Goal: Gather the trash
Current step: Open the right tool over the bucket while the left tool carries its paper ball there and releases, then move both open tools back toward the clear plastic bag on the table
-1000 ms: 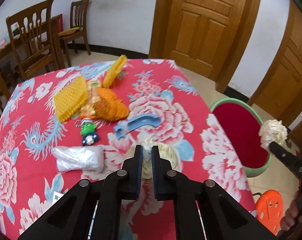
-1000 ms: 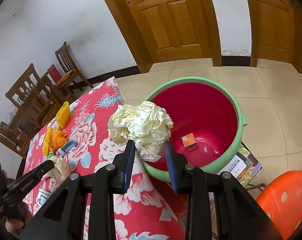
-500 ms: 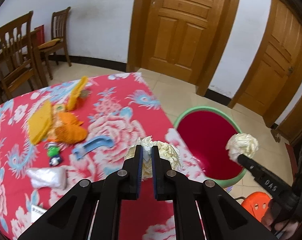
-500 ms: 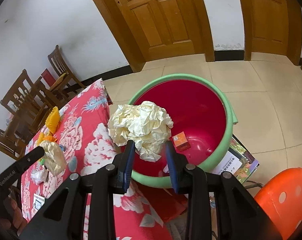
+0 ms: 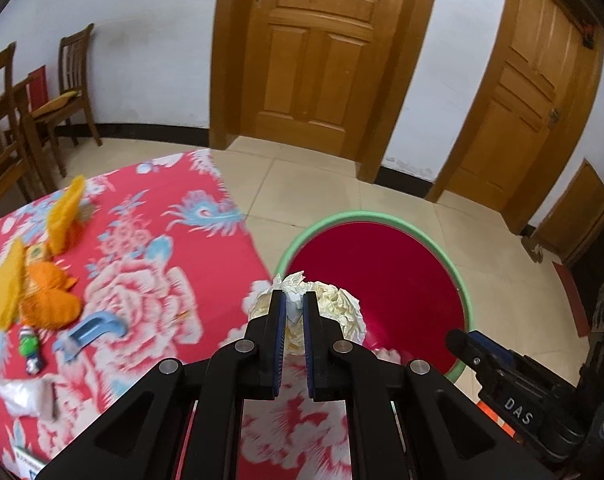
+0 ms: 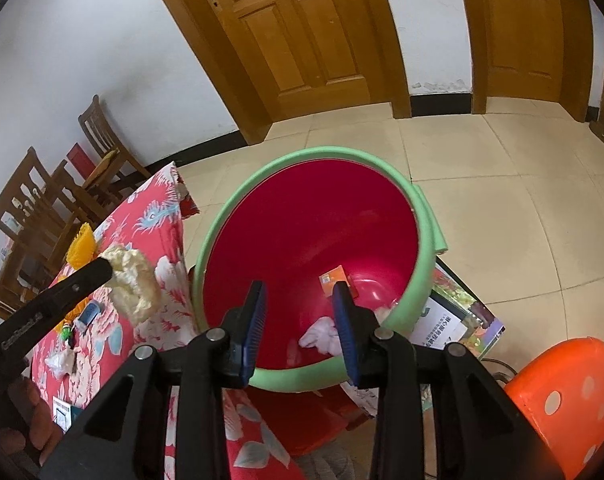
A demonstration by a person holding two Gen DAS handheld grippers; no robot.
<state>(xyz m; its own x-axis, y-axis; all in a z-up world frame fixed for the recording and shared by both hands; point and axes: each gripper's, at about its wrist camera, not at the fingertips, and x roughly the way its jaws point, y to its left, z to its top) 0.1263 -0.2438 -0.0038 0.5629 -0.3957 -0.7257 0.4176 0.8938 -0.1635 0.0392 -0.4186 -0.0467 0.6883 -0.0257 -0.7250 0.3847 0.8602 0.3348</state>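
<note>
My left gripper (image 5: 293, 312) is shut on a crumpled cream paper ball (image 5: 338, 308) and holds it at the table's right edge, beside the rim of the red bin with a green rim (image 5: 382, 220). In the right wrist view that ball (image 6: 135, 280) shows left of the bin (image 6: 302, 160). My right gripper (image 6: 299, 312) is open and empty over the bin mouth. Inside the bin lie a crumpled white paper (image 6: 322, 334) and a small orange box (image 6: 336, 278). The right gripper (image 5: 502, 368) shows at the lower right of the left wrist view.
The red floral table (image 5: 149, 248) holds yellow mesh pieces (image 5: 63, 212), orange scraps (image 5: 49, 296), a blue plastic piece (image 5: 89, 332), a green toy (image 5: 29, 348) and a clear plastic bag (image 5: 25, 396). An orange stool (image 6: 562, 392) stands right of the bin. Wooden chairs (image 6: 41, 200) stand behind.
My right gripper has opened and let its paper ball drop into the bin. My left gripper has carried its ball right, to the bin's rim.
</note>
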